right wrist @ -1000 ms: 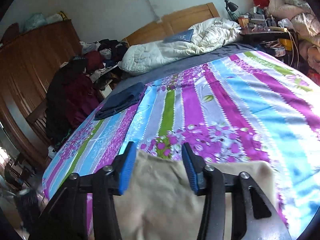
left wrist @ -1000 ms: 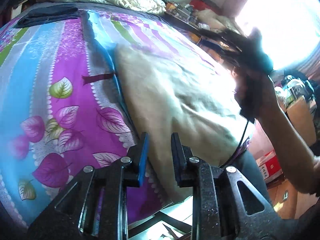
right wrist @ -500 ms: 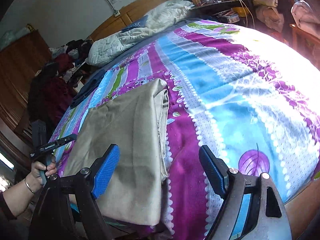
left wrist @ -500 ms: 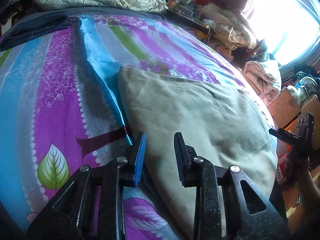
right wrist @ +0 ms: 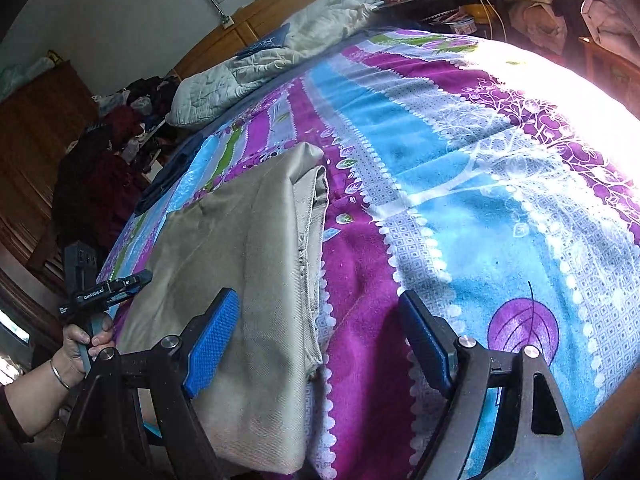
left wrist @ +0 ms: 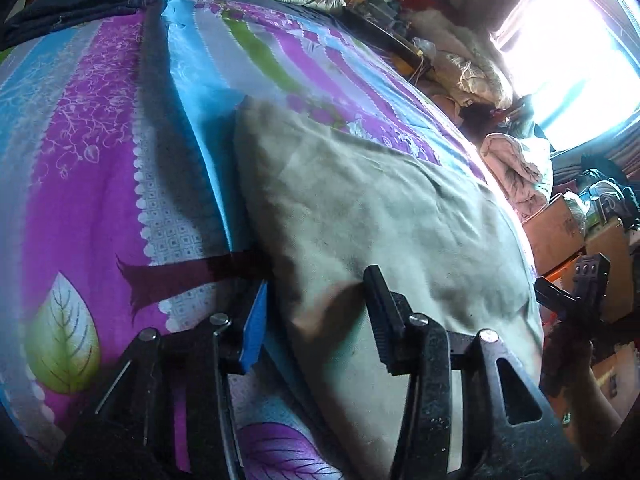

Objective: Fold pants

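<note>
The beige pants (left wrist: 384,216) lie flat on the bed (left wrist: 80,152), on its striped purple and blue cover, already doubled into a long panel whose stacked edges show along the side in the right wrist view. I judge that one fold is finished and the following one, bringing one end over the other, is not yet begun. Going from the left: the left tool (left wrist: 316,312) is low over the near left border of the cloth, its jaws moderately apart, one finger over the cover and the other over the fabric, and nothing is between them. In the right wrist view the left hand (right wrist: 86,340) grips the handle of this tool at the bed's edge — a bangle is on the wrist. Further right, the right tool (right wrist: 320,340) hangs over the opposite long border, jaws wide, one pad above the pants and the other above the cover, also empty. The next move probably calls for each tool to go down and pinch a corner of the same end through all layers — otherwise the lower layer may stay behind.
</note>
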The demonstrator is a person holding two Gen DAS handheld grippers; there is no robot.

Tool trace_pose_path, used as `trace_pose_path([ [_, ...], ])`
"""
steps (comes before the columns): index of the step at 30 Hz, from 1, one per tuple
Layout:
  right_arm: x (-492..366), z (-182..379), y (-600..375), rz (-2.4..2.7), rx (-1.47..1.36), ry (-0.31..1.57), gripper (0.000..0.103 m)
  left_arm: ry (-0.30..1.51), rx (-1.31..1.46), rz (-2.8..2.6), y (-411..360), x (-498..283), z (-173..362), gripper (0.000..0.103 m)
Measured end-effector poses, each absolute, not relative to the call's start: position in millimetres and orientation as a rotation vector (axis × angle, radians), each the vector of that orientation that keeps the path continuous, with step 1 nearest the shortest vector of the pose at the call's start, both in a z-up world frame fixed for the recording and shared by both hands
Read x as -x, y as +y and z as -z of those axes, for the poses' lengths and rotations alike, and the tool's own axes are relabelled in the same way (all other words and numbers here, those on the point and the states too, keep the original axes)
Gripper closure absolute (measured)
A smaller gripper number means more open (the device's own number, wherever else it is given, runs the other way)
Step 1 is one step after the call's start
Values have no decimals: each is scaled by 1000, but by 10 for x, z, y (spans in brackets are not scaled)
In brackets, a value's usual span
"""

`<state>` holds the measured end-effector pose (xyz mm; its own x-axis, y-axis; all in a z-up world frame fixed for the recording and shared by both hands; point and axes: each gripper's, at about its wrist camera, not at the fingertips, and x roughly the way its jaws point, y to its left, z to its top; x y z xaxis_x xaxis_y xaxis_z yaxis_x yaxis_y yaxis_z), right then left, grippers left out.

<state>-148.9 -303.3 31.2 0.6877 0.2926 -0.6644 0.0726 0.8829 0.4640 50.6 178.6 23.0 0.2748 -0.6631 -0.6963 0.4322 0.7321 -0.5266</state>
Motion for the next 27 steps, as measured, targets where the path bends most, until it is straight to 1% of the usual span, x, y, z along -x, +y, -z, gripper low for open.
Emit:
trace_pose_path([
  [2, 1457, -299, -3030, -151, -468, 819, 18, 1105, 273, 820, 1770, -377, -219, 56],
  [4, 1419, -286, -3033, -185, -459, 816, 18, 1114, 283, 851, 1753, -254, -216, 54],
  [7, 1309, -264, -3046, -235, -459, 811, 18, 1136, 396, 807, 1788, -356, -200, 54],
  [9, 1217, -248, -3080, -261, -494, 799, 18, 1161, 428, 770, 1733, -461, -213, 67],
  [11, 1131, -224, -3097, -275, -530, 802, 18, 1135, 368, 749, 1653, -434, -265, 89],
  [13, 1076, -237, -3057, -294, -532, 807, 19, 1084, 447, 755, 1730, -369, -380, 93],
  [15, 1075, -311, -2917, -348, -525, 802, 21, 1022, 510, 784, 1865, -284, -576, 94],
  [18, 1094, -447, -2541, -396, -430, 805, 21, 945, 486, 814, 2011, -145, -893, 95],
  [20, 1102, -500, -2270, -459, -409, 808, 21, 914, 479, 794, 2250, -100, -1020, 95],
  [24, 1094, -516, -1782, -540, -365, 819, 19, 932, 475, 662, 3054, -91, -1019, 95],
  [27, 1001, -432, -1479, -596, -366, 847, 19, 972, 433, 500, 3711, -100, -825, 94],
])
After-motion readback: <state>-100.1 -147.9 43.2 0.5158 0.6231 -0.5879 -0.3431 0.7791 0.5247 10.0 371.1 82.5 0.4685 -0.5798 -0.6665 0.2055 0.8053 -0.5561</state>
